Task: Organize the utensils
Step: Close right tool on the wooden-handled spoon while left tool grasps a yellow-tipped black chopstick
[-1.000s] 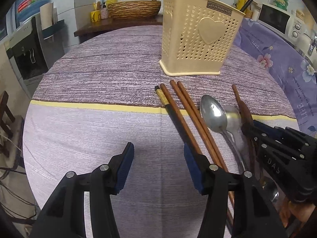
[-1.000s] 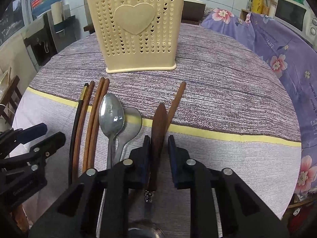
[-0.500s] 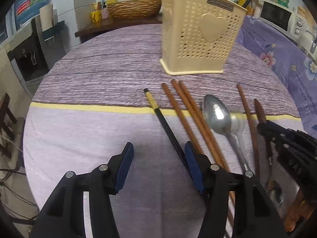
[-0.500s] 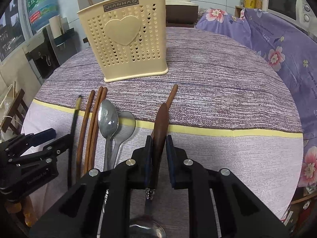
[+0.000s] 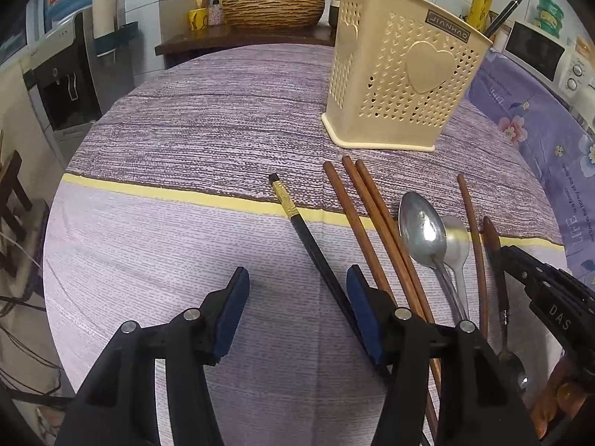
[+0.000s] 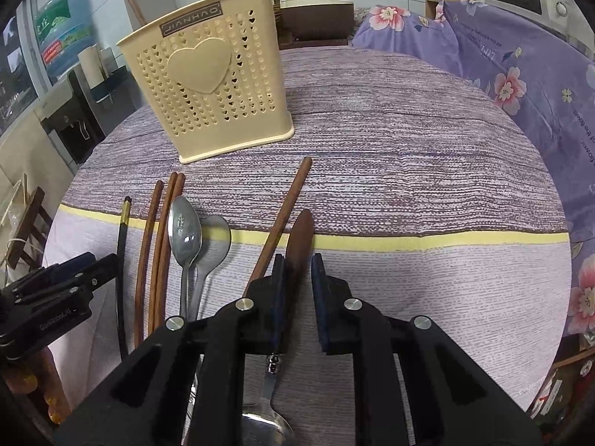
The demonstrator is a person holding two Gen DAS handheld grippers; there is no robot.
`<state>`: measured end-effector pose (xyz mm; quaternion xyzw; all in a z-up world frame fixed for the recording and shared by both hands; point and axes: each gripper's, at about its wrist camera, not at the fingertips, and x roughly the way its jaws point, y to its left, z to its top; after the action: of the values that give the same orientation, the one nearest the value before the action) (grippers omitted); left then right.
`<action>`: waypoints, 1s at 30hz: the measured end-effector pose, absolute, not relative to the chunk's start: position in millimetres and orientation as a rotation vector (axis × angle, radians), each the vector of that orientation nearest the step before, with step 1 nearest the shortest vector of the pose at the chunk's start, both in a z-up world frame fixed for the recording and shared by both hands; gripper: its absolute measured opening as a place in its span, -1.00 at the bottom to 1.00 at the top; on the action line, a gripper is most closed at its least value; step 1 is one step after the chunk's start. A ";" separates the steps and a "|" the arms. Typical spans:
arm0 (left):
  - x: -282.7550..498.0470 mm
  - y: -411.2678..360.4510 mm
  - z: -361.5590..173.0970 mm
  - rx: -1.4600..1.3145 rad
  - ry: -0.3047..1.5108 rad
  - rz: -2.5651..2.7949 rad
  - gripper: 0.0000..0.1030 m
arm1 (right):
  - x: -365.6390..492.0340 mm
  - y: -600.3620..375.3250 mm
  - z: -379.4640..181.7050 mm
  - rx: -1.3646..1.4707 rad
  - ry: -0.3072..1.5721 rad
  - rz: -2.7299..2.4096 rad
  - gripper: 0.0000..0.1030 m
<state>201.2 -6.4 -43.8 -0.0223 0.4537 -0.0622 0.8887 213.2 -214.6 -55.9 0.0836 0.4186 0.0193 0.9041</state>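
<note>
A cream perforated utensil holder (image 5: 401, 85) (image 6: 212, 89) stands upright on the round table. In front of it lie a black chopstick with a gold band (image 5: 308, 238) (image 6: 121, 260), several brown chopsticks (image 5: 372, 223) (image 6: 156, 252), two metal spoons (image 5: 427, 234) (image 6: 186, 238) and a wooden-handled spoon (image 6: 297, 249). My left gripper (image 5: 295, 308) is open, with the black chopstick running along the inside of its right finger. My right gripper (image 6: 297, 286) straddles the wooden handle with a small gap on the right side; its bowl end lies under the gripper.
The table has a purple striped cloth with a yellow band (image 5: 167, 193). A floral purple cover (image 6: 520, 74) lies to the right. A wicker basket (image 5: 271, 11) sits on a shelf behind; a water dispenser (image 5: 70, 85) stands to the left.
The black chopstick has swung left, away from the brown chopsticks, and now lies between my left gripper's fingers. My right gripper's jaws have opened slightly around the wooden handle.
</note>
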 end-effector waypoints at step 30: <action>253.6 -25.1 -42.8 0.067 0.959 -0.056 -0.81 | 249.5 -214.2 -61.6 0.199 0.907 0.013 -0.68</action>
<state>253.6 -25.1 -42.8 0.0321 0.4610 -0.0271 0.8864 249.5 -214.2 -61.6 0.0959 0.4372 0.0064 0.8942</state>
